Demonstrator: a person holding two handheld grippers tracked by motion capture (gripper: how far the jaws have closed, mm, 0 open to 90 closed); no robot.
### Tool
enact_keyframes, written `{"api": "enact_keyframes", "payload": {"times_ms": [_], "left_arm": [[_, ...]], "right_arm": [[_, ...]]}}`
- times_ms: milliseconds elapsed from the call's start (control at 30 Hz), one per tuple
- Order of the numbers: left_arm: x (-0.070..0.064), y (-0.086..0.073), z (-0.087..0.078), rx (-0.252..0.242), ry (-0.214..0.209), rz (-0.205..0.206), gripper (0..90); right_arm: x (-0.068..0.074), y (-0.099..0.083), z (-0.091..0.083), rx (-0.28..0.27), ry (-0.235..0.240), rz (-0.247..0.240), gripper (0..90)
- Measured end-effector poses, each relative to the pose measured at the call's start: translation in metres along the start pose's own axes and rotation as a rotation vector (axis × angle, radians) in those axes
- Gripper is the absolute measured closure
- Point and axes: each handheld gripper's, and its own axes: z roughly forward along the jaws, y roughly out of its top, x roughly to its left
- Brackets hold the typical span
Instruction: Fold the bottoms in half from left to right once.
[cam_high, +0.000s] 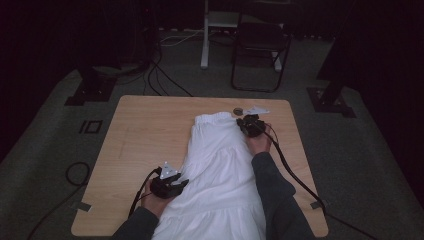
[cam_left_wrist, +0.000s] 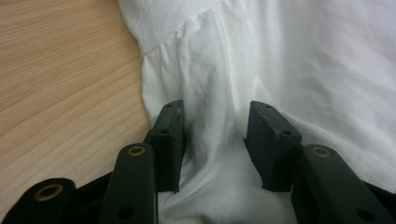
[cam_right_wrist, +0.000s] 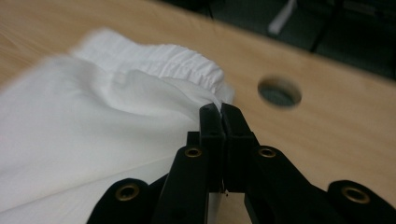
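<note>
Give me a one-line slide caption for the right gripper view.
Right gripper pinches the white skirt by its elastic waistband, near the table's round hole.

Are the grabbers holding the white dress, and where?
The right gripper pinches the dress by its gathered top corner. The left gripper is open, cloth between its jaws.

A dim lab or recording room: a bare wooden table stands alone on grey carpet. Cables snake across the floor at 11 o'clock, a folding chair waits at 12 o'clock, and black stand feet flank the table.
</note>
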Motion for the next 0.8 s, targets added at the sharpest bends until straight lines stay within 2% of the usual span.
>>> {"api": "enact_keyframes", "payload": {"times_ms": [33, 100, 167, 233, 300, 367, 433, 467, 533, 567, 633, 667, 733, 800], "left_arm": [[0.0, 0.0, 0.0, -0.001, 0.0, 0.0, 57.2], [0.0, 0.0, 0.0, -0.001, -0.003, 0.002, 56.8], [0.001, 0.001, -0.001, 0.006, -0.011, -0.003, 55.2], [0.004, 0.004, -0.005, 0.006, -0.016, -0.01, 51.9], [0.008, 0.011, -0.01, -0.018, -0.019, -0.011, 50.5], [0.012, 0.023, -0.013, -0.035, -0.012, 0.001, 49.2], [0.016, 0.037, -0.013, -0.045, 0.0, 0.018, 48.5], [0.019, 0.05, -0.011, -0.052, 0.008, 0.028, 48.3], [0.025, 0.07, -0.002, -0.052, 0.027, 0.039, 48.1], [0.028, 0.08, 0.006, -0.051, 0.027, 0.03, 48.1], [0.034, 0.093, 0.022, -0.028, 0.03, 0.009, 49.3], [0.037, 0.099, 0.037, -0.001, 0.029, 0.006, 51.7], [0.04, 0.102, 0.06, 0.024, 0.048, -0.001, 54.7], [0.041, 0.099, 0.078, 0.061, 0.066, 0.0, 57.9]], "right_arm": [[0.0, -0.005, 0.01, 0.045, -0.006, 0.007, 88.1], [0.0, -0.014, 0.023, 0.1, -0.01, 0.017, 85.2], [0.0, -0.023, 0.033, 0.135, -0.009, 0.047, 74.6], [-0.003, -0.028, 0.032, 0.119, -0.006, 0.085, 65.4], [-0.006, -0.03, 0.023, 0.08, -0.002, 0.119, 57.5], [-0.007, -0.03, 0.012, 0.041, 0.008, 0.131, 52.7], [-0.005, -0.032, 0.001, 0.014, 0.043, 0.127, 50.5], [-0.003, -0.034, -0.003, 0.01, 0.048, 0.119, 50.3], [0.003, -0.039, -0.007, 0.012, 0.07, 0.107, 50.4], [0.005, -0.042, -0.007, 0.022, 0.074, 0.102, 50.9], [0.01, -0.048, -0.001, 0.052, 0.071, 0.084, 51.4], [0.011, -0.051, 0.001, 0.064, 0.07, 0.079, 51.3], [0.014, -0.057, 0.008, 0.089, 0.064, 0.074, 51.0], [0.017, -0.062, 0.011, 0.105, 0.053, 0.078, 50.8]]}}
